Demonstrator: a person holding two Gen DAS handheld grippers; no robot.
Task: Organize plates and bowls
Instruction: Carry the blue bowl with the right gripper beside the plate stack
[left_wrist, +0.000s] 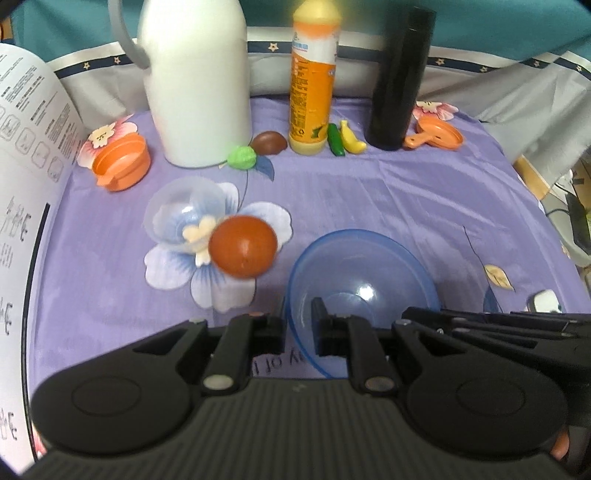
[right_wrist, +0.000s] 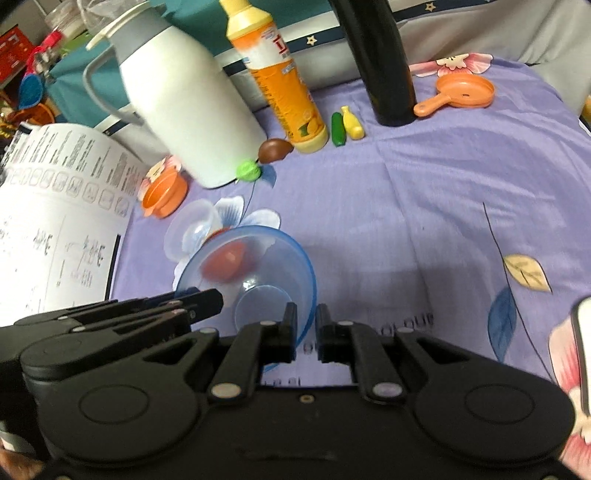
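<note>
1. We hold the blue bowl (left_wrist: 364, 280) by its rim with both tools: the left gripper (left_wrist: 298, 328) pinches the rim on one side, its jaws pressed together on the thin plastic wall, and the right gripper (right_wrist: 306, 328) pinches the rim on another side in the same way.
2. The bowl hangs between the two grippers above the purple floral cloth (left_wrist: 406, 206) that covers the bench, near its front, with the clear bowl (left_wrist: 184, 210) and the brown-red bowl (left_wrist: 243, 246) beyond it to the left.
3. We judge the step in hand to be carrying the blue bowl toward those other bowls so they can be stacked or grouped.
4. The bowl is round, so it has no long axis across its rim; its axis through the base is tilted, and the mouth opens up and toward the cameras, not level.
5. The next move calls for both hands to travel together, so that neither pinch twists the rim, then to level the bowl before setting it down.
6. The brown-red bowl lies touching the clear bowl, mouth down, so nesting may need it turned first.
7. The white jug (left_wrist: 195, 81), orange bottle (left_wrist: 314, 77) and black flask (left_wrist: 399, 74) stand well behind, clear of our path.
</note>
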